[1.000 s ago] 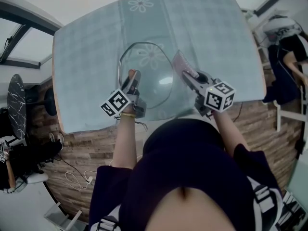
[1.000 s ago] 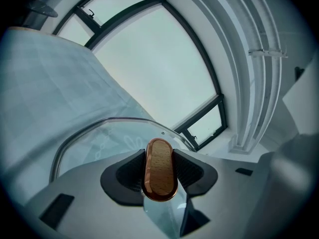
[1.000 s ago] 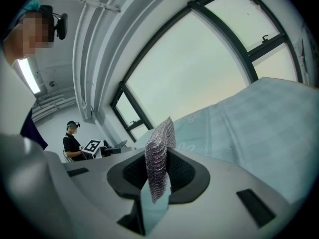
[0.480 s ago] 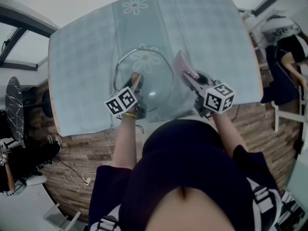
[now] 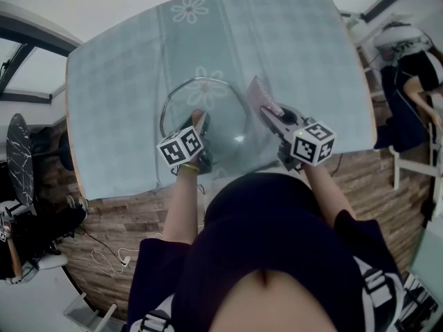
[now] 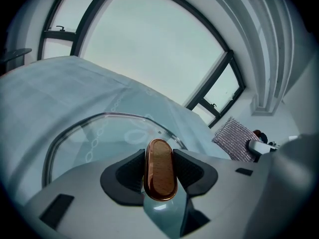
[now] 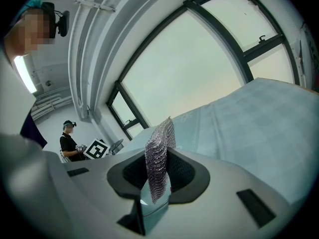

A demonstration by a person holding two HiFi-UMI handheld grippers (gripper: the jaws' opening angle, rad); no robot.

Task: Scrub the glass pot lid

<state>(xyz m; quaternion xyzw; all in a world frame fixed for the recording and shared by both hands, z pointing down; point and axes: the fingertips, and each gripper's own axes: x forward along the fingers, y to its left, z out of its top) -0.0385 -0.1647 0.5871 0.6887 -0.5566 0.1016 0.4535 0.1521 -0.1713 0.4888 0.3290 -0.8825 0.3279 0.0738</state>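
Two grips: your left hand-held gripper (image 5: 199, 123) is clamped on the brown oval knob (image 6: 159, 169). Your right hand-held gripper (image 5: 272, 113) pinches a silvery mesh scrub pad (image 7: 159, 151), so neither one is free.
Lid position: the glass pot lid (image 5: 211, 102) sits near the counter's front edge, directly ahead of you. You are holding it by that knob. I cannot tell whether its far rim rests on the cloth or is tipped off it.
Key relation: the pad stands just right of the lid's right rim, so your right hand is the nearer one. The glass lies to the left of the pad, and contact between them cannot be made out.
Knob axis: the knob's long side runs along the jaw line, and the pads bear on its two long flanks.
Judgement: the next stroke probably needs a short leftward sweep of the pad while your left hand steadies the lid.
Surface: the counter (image 5: 118, 68) carries a pale blue-green tablecloth (image 5: 291, 40) printed with flowers, and smooth glass may slide on it.
Room: there are large windows (image 6: 149, 49) and a plank floor (image 5: 118, 216). Another person (image 5: 415, 81) is seated well off to your right.
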